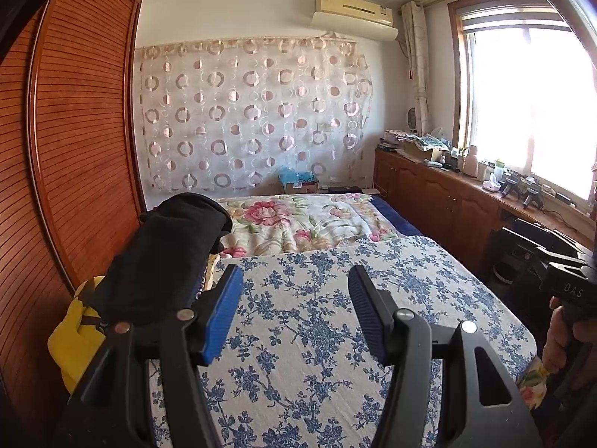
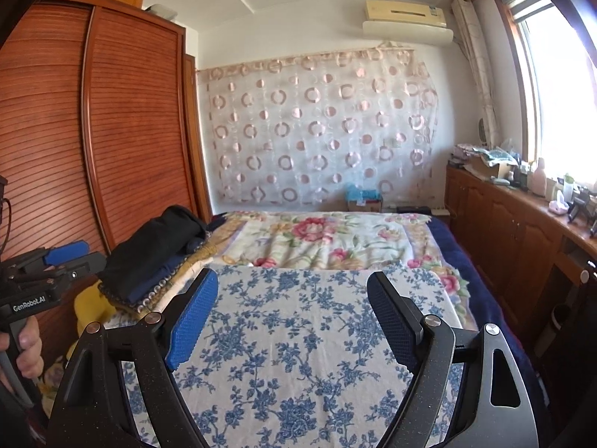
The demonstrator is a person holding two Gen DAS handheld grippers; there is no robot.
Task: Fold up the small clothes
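Blue-and-white floral cotton pad [image 1: 335, 321] on bed, bare. Stack of folded dark clothes [image 2: 156, 257], black on top, at its left edge beside slatted wooden wardrobe [image 2: 112, 130]. Left gripper [image 1: 294, 298] and right gripper [image 2: 294, 306]: fingers spread, nothing between.

Dark clothes pile [image 1: 164, 257] part-hidden behind left fingers [image 1: 220, 313] — yellow item [image 1: 71, 339] beneath mostly covered, unidentifiable.
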